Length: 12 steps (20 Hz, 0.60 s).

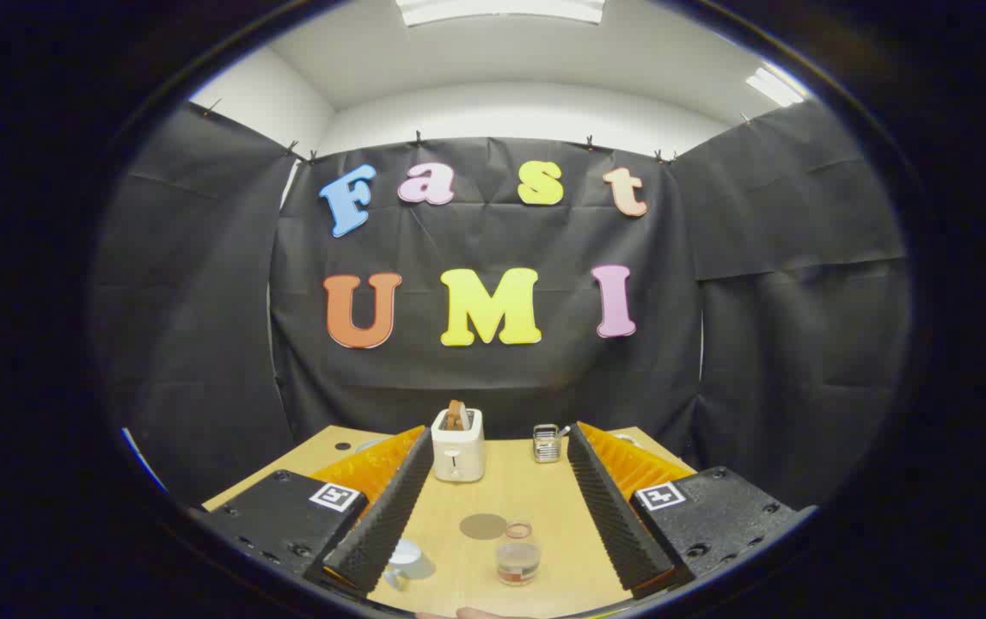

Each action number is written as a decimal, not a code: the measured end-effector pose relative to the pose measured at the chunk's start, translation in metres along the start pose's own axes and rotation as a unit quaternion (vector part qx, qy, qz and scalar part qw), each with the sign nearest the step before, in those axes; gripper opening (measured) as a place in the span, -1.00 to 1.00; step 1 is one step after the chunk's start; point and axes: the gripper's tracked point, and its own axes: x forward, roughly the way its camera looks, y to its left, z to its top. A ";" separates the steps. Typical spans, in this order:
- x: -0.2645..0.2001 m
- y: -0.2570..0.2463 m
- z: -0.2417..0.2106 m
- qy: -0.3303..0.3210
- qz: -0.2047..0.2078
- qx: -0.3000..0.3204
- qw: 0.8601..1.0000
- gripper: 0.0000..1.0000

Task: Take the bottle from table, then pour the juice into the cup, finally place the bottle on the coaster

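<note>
My gripper is open and held above the wooden table, with nothing between its fingers. Below the gap, near the table's front, stands a small clear bottle holding brownish juice, upright and untouched. Just behind it and slightly left, a round grey-brown coaster lies flat. A pale cup sits left of the bottle, partly hidden by the left finger.
A white toaster with bread in its slot stands at the table's back, between the fingertips. A small metal rack is to its right. Black cloth walls close the booth behind the table and on both sides.
</note>
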 end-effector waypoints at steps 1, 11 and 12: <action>-0.001 -0.001 0.002 -0.002 -0.003 -0.002 1.000 1.00; -0.001 -0.007 0.005 -0.015 -0.001 -0.002 1.000 1.00; 0.000 -0.008 0.005 -0.016 -0.003 -0.002 1.000 1.00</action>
